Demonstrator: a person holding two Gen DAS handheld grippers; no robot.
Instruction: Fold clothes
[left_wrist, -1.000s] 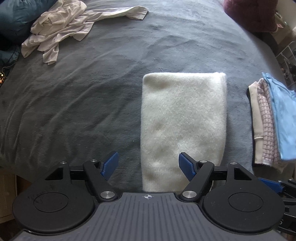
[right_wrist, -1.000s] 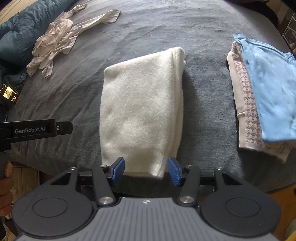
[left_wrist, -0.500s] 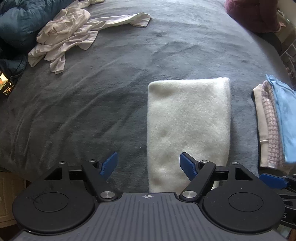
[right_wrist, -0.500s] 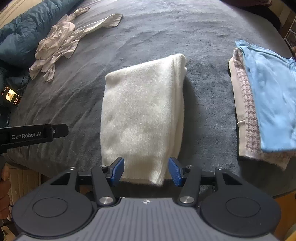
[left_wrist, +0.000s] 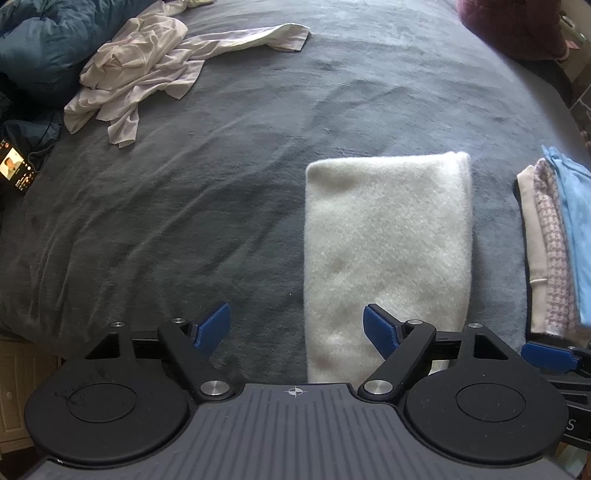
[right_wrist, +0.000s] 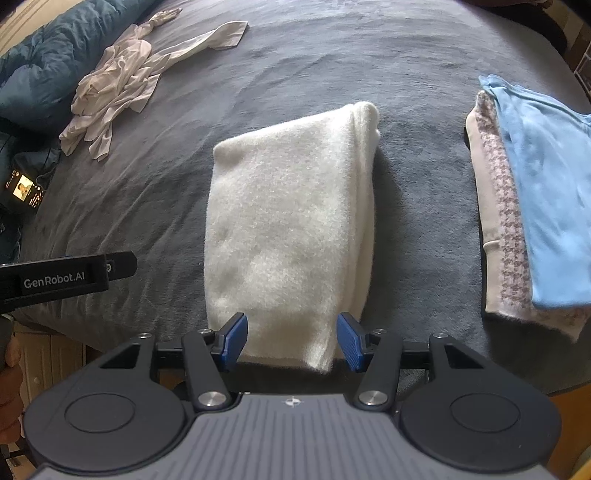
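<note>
So, quick rundown, near stuff first:

Left tongs (left_wrist: 297, 328): spread wide, pinching nothing, low over the near edge of the bed (left_wrist: 184, 221); their right finger sits over the near-left end of the white fleece piece (left_wrist: 388, 251).

Right tongs (right_wrist: 292, 341): also spread, empty, lined up straight on the fleece's near end (right_wrist: 288, 229), which hangs slightly past the bed edge between the two fingers.

Pose: both held level, pointing forward along the bed, side by side.

Fleece: lies as a long narrow folded strip mid-bed, layered edges showing on its right side.

How I'd handle it: could be getting one more fold in half, or could be done and headed for the stack, can't tell. Either way, pinch all the layers at the near corners together so it doesn't splay open.

Folded stack (right_wrist: 532, 206): right of the fleece, blue top uppermost, apart from it.

Crumpled pale shirt (left_wrist: 147, 70): far left, unfolded heap.
</note>
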